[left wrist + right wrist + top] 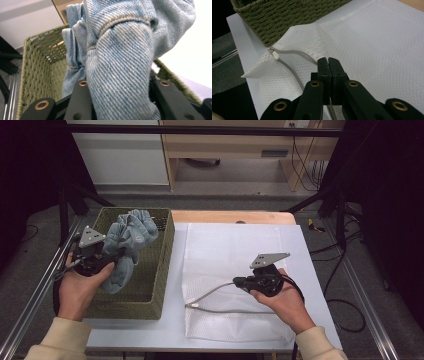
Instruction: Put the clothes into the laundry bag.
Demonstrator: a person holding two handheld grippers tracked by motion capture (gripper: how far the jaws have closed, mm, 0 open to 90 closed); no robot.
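The jeans (127, 242) bulge ahead of the left gripper (107, 251), basket (162, 270) walls around it. Ahead of the right gripper (240, 282), bare bag (230, 250) mesh leaves open room.

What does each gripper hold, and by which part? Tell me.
The left gripper clamps a bunched fold of the denim garment above the green basket. The right gripper pinches the white mesh bag at its zipper edge.

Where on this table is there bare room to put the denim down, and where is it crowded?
Bare strips: the white table right of the mesh bag, and the front edge below the basket. Crowded: the basket, where the left gripper holds the denim, and the bag's zipper edge, pinched by the right gripper.
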